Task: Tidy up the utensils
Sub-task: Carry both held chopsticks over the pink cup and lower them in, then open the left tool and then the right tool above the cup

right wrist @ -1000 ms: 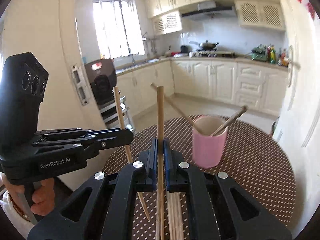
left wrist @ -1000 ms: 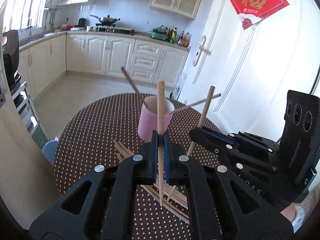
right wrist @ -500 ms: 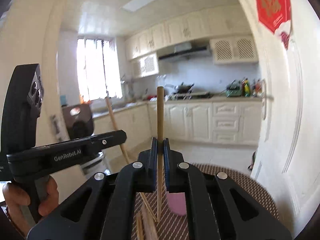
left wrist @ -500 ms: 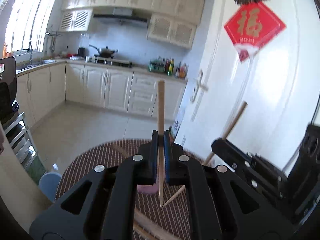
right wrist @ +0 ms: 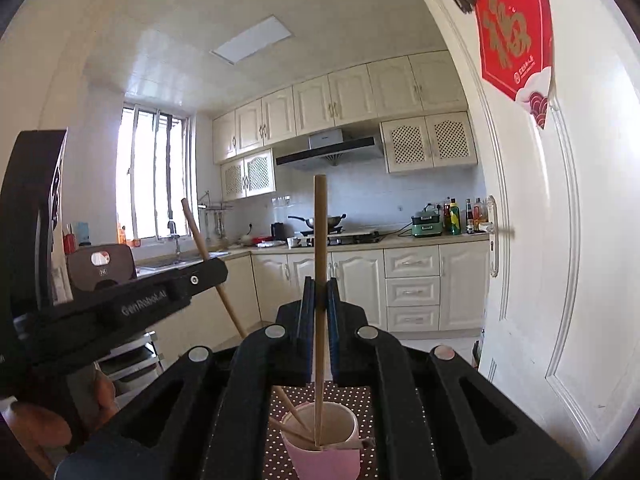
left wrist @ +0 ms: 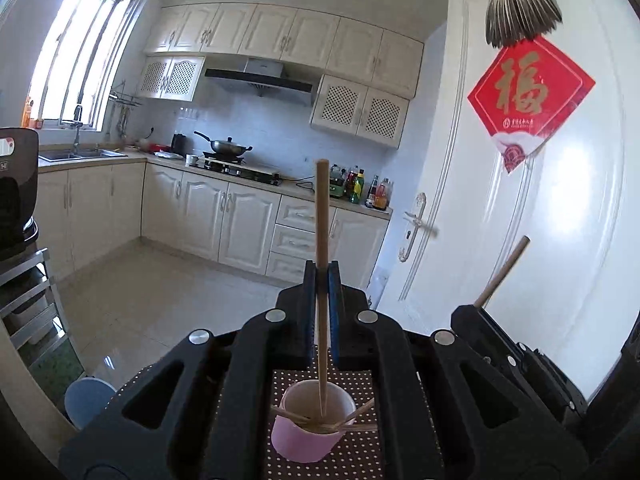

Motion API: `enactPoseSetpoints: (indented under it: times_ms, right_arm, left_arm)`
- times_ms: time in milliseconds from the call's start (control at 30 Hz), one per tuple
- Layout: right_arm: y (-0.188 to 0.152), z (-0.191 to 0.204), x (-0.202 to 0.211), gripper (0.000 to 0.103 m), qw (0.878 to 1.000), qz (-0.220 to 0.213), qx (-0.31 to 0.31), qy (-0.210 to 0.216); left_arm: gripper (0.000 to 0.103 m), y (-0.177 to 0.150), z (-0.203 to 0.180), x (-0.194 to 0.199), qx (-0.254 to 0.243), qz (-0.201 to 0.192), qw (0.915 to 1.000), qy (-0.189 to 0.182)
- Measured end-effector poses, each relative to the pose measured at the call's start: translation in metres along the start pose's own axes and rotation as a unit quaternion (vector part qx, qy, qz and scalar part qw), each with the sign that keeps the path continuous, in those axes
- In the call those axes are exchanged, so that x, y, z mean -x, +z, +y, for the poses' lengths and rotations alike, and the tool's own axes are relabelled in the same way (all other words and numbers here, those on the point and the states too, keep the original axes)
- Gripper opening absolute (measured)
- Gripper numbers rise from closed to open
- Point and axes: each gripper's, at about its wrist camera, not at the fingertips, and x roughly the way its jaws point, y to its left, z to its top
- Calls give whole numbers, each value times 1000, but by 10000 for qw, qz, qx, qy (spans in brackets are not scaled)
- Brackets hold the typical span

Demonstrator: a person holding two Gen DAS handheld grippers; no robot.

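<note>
1. Left tongs (left wrist: 322, 280): pressed together, pinching a long thin wooden chopstick (left wrist: 322, 240) about mid-length. Stick runs upright, across the tongs' reach.
2. Right tongs (right wrist: 319, 292): same, clamped on a second wooden chopstick (right wrist: 320, 248), also upright.
3. Pale pink round cup (left wrist: 308, 436) sits below and slightly ahead of the left tongs, on the brown white-dotted surface (left wrist: 360, 456). Lower tip of the left stick is inside the cup mouth, by the look of it.
4. In the right view the cup (right wrist: 324, 452) is likewise straight below the right tongs; that stick's lower end is down inside the rim too.
5. A few loose sticks (left wrist: 360, 412) already lean in the cup, tilted, resting across its rim.
6. Key relation: both held sticks have their long axis near vertical and lined up over the cup opening, so the cup lies straight down from both tongs. Neither side clearly nearer; both tips look in.
7. Judgement: insert step almost done. Next is likely to spread the tongs and let the sticks drop in.
8. Risk: two tongs crowded over one small mouth; leaning sticks may deflect a dropped one, or a bump could tip the cup.
</note>
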Motion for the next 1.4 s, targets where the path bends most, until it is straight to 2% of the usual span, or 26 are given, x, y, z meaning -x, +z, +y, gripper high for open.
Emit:
enactPoseSetpoints:
  times_ms: [300, 533, 633, 667, 700, 933, 1100, 1233, 1400]
  right_arm:
    - [-12, 0, -8, 5, 9994, 327, -28, 104]
    - [-19, 0, -8, 5, 9983, 566, 2, 140]
    - [-21, -2, -9, 5, 9976, 682, -30, 134]
    - [-21, -2, -9, 5, 9975, 696, -34, 125]
    - [-20, -2, -8, 5, 9973, 723, -33, 123]
    - [-15, -2, -5, 5, 9960, 870, -130, 136]
    - [-13, -2, -2, 6, 9947, 983, -257, 162]
    - [-10, -1, 8, 16, 9945, 983, -319, 193]
    - [-3, 4, 26, 22, 9949, 925, -308, 241]
  left_arm:
    - [6, -25, 7, -13, -131, 486, 9987, -61]
    - [8, -32, 9, -14, -108, 742, 9972, 62]
    - [24, -34, 10, -14, -129, 876, 9960, 116]
    - [44, -35, 9, -13, -124, 901, 9958, 117]
    - [53, -35, 10, -10, -100, 877, 9960, 125]
    - [54, -34, 6, 1, -165, 895, 9957, 163]
    - [61, -30, 2, 11, -205, 889, 9956, 199]
    - [61, -27, -1, 25, -243, 844, 9959, 231]
    - [62, -24, -4, 44, -259, 823, 9957, 329]
